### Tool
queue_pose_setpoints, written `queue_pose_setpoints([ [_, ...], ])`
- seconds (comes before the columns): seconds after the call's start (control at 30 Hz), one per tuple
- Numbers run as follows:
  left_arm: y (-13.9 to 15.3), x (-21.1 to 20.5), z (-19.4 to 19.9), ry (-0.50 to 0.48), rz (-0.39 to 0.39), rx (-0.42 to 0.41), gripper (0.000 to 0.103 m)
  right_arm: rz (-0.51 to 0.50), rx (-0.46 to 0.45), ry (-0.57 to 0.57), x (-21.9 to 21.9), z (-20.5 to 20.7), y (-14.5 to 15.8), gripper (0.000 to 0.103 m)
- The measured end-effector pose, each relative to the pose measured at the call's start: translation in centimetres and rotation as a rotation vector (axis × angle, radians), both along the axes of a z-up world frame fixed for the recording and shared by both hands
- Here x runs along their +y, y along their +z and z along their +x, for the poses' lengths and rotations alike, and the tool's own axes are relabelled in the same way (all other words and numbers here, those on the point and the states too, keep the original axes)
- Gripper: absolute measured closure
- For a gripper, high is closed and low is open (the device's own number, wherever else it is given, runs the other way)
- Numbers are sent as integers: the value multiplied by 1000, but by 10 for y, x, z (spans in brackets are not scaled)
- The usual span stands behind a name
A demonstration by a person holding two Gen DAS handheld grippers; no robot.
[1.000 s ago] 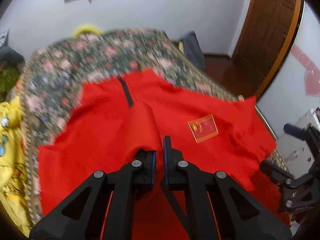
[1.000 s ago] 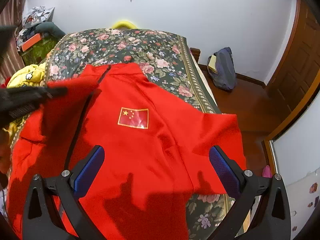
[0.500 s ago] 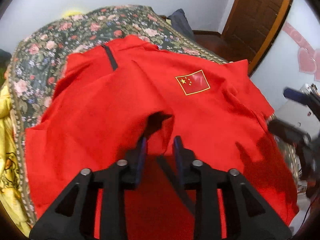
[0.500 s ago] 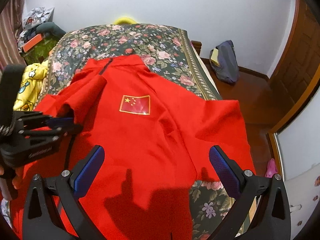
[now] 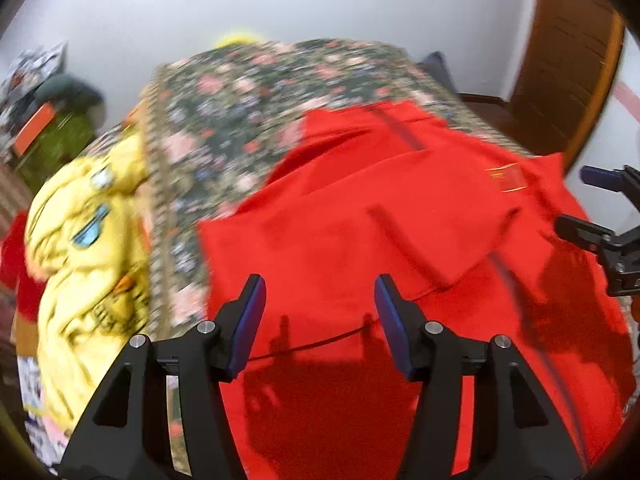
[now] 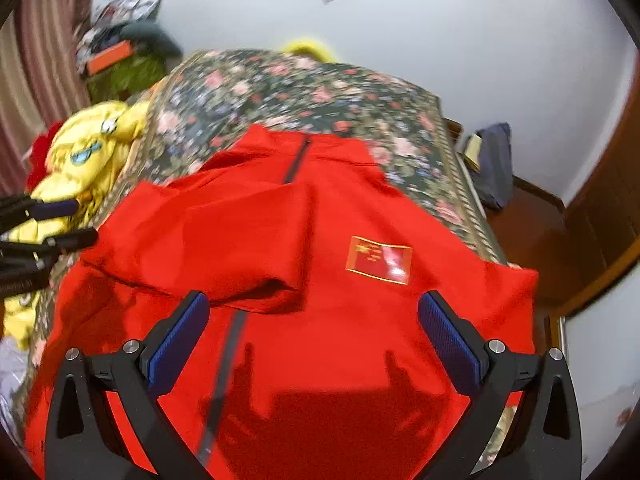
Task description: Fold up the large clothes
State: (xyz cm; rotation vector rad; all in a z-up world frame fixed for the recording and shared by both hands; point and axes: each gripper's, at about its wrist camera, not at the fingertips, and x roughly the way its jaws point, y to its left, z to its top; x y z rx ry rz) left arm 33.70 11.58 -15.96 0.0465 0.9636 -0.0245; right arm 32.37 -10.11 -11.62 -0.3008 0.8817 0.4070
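Lying on the bed: the red jacket [image 6: 360,320] is spreading flat over the floral bedspread [image 6: 288,92], collar toward the far wall, its dark zipper [image 6: 294,164] running down the middle.
Sleeve: one red sleeve [image 6: 224,240] is lying folded across the chest of the jacket, its cuff end resting just beside the zipper line; in the left wrist view the same fold is showing as a raised flap [image 5: 400,220].
Flag patch: a small red and gold flag patch [image 6: 378,259] is sitting on the chest, to the right of the folded sleeve in the right wrist view.
Left hand-held gripper: the left hand-held gripper [image 5: 320,312] is hovering over the lower edge of the jacket with its jaws opening; nothing is between them, and the blue pads [image 5: 248,320] are touching no cloth.
Right hand-held gripper: the right hand-held gripper [image 6: 314,344] is hanging above the jacket's lower front with its jaws standing wide apart and gripping nothing; the red cloth is lying below them.
Beside the bed: a yellow printed garment [image 5: 84,248] is lying heaped at the bed's left edge, just beside the jacket's side of the bedspread.
Background: a dark bag [image 6: 494,160] is sitting on the floor against the white wall, near a brown wooden door [image 5: 568,48].
Picture quality: the left wrist view is blurring, so fine detail of the bedspread pattern is not readable.
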Motion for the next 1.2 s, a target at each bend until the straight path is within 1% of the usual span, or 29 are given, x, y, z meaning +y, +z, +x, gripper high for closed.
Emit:
queue_pose_setpoints([
  [0.1,-21,31,-7,70,38,37,47,-36,14,53,25,-1,-9,0],
  [0.17,-36,44,-13,94,52,60,47,-50,36,96,44,1,-18,0],
  [0.33,-76,66,-24,119,77,132,47,-99,100,178,75,3,-45,0],
  [0.4,-91,71,-26,123,73,155,47,-142,120,206,81,3,-60,1],
  [0.43,-95,73,-27,124,70,158,47,-164,115,214,82,2,-63,3],
  [0.47,-99,74,-28,126,62,155,47,-191,104,222,84,2,-68,6],
  [0.53,-103,77,-25,132,45,140,47,-230,84,230,85,1,-73,19],
  [0.6,-103,78,-22,138,40,124,47,-228,72,232,85,2,-72,23],
  [0.63,-104,78,-19,140,40,121,47,-226,60,228,85,3,-71,30],
  [0.7,-105,78,-14,148,48,112,47,-230,54,239,88,5,-71,39],
  [0.77,-108,78,-9,161,64,107,47,-232,61,244,91,7,-72,42],
  [0.8,-109,79,-7,170,67,105,47,-226,61,244,93,7,-71,48],
  [0.83,-109,80,-5,179,65,103,47,-218,60,244,93,6,-70,56],
  [0.87,-110,82,-2,191,60,100,47,-212,60,245,94,6,-70,61],
  [0.9,-111,84,-1,200,59,98,47,-207,59,243,95,7,-68,72],
  [0.93,-112,85,2,210,64,98,47,-209,56,236,96,7,-68,81],
  [1.0,-115,86,7,221,90,101,49,-208,47,219,97,13,-64,86],
  [1.07,-115,87,9,226,90,105,55,-215,6,211,98,17,-58,87],
  [1.1,-114,87,10,228,85,106,57,-229,-38,198,98,20,-50,87],
  [1.13,-114,87,10,228,85,104,60,-230,-59,186,96,22,-44,87],
  [1.2,-111,85,10,231,99,96,61,-194,-80,159,88,30,-26,87],
])
